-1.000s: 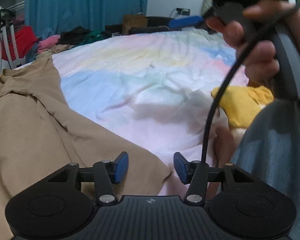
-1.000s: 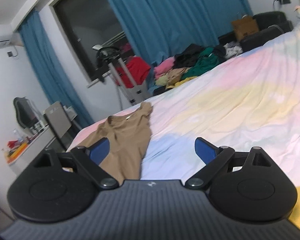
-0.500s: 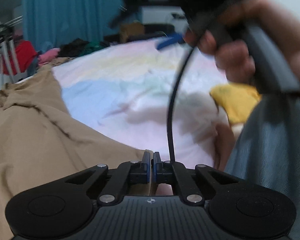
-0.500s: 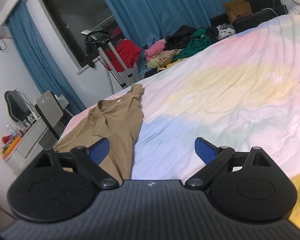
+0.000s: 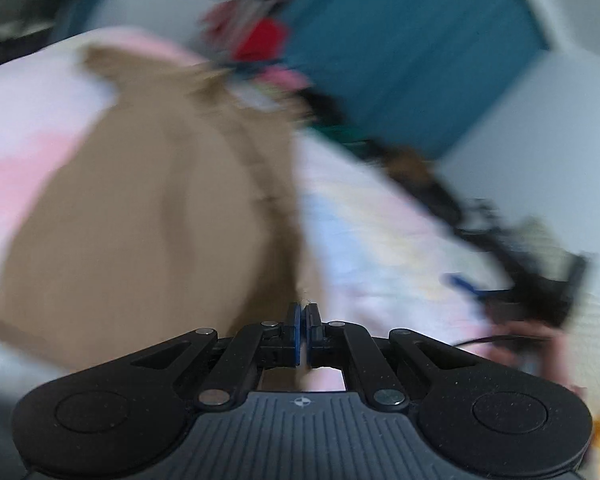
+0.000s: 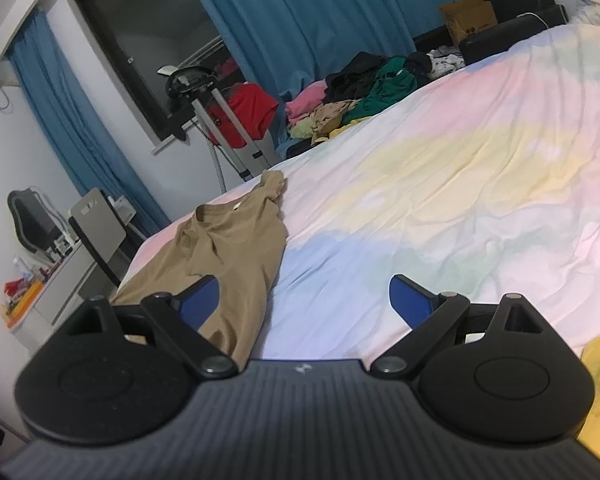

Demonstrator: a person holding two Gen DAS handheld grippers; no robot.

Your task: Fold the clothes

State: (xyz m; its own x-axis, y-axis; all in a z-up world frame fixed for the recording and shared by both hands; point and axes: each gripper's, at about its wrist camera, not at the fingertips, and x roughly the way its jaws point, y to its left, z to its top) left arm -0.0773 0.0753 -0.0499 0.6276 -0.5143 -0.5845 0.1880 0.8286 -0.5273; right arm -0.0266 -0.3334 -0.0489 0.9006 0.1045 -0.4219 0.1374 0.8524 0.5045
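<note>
Tan shirt [image 6: 224,256] lies flat on the pastel bed [image 6: 440,200]. The left gripper [image 5: 303,320] is pinched onto its near edge. The right gripper [image 6: 304,300] is spread wide, empty, with the shirt ahead to its left.

The whole view is smearing with motion blur and sitting tilted. The left gripper [image 5: 303,326] is showing its jaws pressed together, blue pads meeting, with a thin edge of the tan shirt [image 5: 148,216] appearing to run between them, though the blur is making this hard to confirm. The shirt is spreading across the pastel bedsheet [image 5: 380,248]. A blue curtain [image 5: 412,52] is hanging behind. At right, a hand [image 5: 528,344] is gripping the right gripper [image 5: 540,280], its blue finger [image 5: 462,284] showing.
</note>
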